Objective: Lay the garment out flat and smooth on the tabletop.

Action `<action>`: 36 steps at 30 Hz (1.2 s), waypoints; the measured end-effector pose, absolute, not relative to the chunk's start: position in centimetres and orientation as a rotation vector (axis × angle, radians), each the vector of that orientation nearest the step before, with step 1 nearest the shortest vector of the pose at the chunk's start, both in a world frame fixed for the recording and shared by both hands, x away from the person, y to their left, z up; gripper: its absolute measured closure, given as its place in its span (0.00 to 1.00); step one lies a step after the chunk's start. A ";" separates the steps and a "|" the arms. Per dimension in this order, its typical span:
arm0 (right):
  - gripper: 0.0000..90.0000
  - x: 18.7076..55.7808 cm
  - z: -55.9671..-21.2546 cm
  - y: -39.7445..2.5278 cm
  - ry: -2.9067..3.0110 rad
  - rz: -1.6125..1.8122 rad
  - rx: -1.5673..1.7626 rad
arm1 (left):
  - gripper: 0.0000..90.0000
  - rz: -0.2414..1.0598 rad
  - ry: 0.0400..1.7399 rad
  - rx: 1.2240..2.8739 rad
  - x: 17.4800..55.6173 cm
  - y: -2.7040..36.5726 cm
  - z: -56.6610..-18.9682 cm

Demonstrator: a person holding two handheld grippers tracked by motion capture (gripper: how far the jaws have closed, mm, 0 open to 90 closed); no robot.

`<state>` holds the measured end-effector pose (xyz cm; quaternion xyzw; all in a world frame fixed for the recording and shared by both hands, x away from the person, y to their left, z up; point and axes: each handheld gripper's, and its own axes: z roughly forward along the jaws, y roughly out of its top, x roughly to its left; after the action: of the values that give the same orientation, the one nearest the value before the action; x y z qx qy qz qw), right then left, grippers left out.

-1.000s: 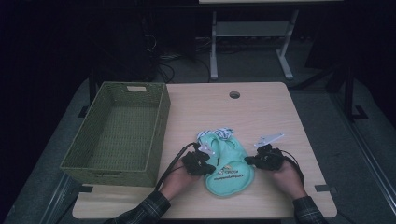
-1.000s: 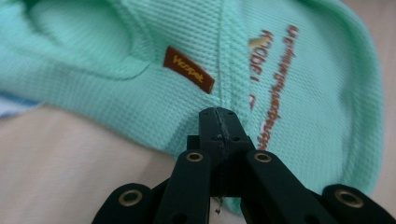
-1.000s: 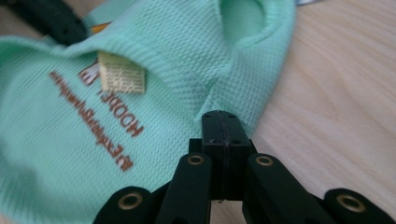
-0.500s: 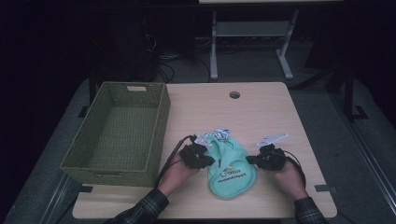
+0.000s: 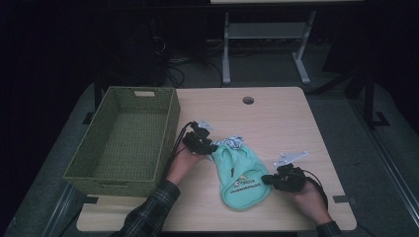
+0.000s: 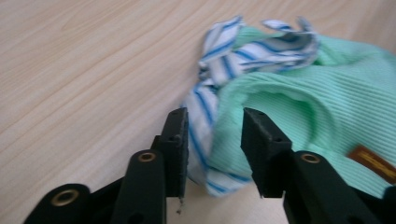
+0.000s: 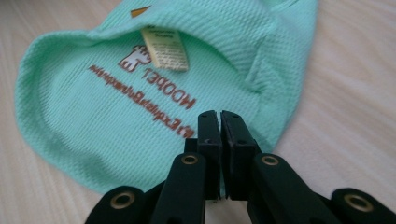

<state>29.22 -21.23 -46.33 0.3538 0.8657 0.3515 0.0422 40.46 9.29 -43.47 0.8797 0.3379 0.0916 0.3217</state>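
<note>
We work on the green garment (image 5: 243,177) lying flat on the tabletop (image 5: 276,118) beside the basket (image 5: 123,138). Our left tongs (image 6: 214,135) stand open astride its striped edge (image 6: 219,51); our right tongs (image 7: 219,126) are pinched closed on its hem. We should close the left firmly before lifting, keeping the cloth taut.

Both grippers, the left gripper (image 5: 210,146) and the right gripper (image 5: 267,179), are matte black with squared jaws, brass-ringed pivot holes, trailing black cables and a grey three-cornered plate on top, and the person wears dark plaid sleeves (image 5: 150,212).
</note>
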 end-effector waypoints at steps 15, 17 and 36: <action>1.00 30.3 -46.3 -23.5 2.584 0.959 1.128 | 0.93 0.221 0.829 2.340 39.5 9.4 -43.4; 1.00 30.6 -46.2 -24.0 2.569 0.950 1.147 | 0.93 0.220 0.828 2.344 39.2 9.6 -43.3; 0.98 34.0 -44.0 -23.8 2.504 1.123 1.121 | 0.87 0.186 0.722 2.287 34.4 9.3 -41.9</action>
<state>34.05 -23.78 -43.97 0.3766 0.8414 0.3774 0.0882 34.38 9.27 -41.90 0.8871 0.2800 0.0721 0.3599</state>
